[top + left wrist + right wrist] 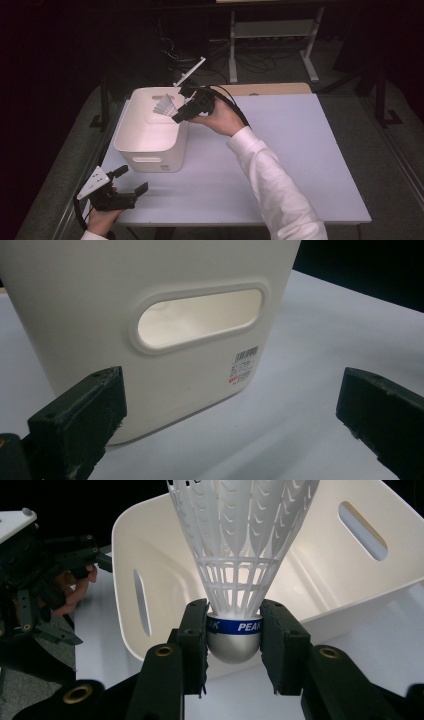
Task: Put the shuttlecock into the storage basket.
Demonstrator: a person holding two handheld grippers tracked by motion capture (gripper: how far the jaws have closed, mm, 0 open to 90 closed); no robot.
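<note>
A lab — bare test table (280, 165), floor cables (250, 62).

The shuttlecock (240, 555) skirt's top is cut off by the frame's edge.

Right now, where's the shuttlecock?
The shuttlecock is clamped by its cork base in the right gripper, held over the far right rim of the white bin in the high view, skirt pointing toward the bin.

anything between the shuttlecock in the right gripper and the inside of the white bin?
Nothing visible. The right gripper holds the shuttlecock over the white bin, whose open top has no lid and whose inside looks bare.
</note>
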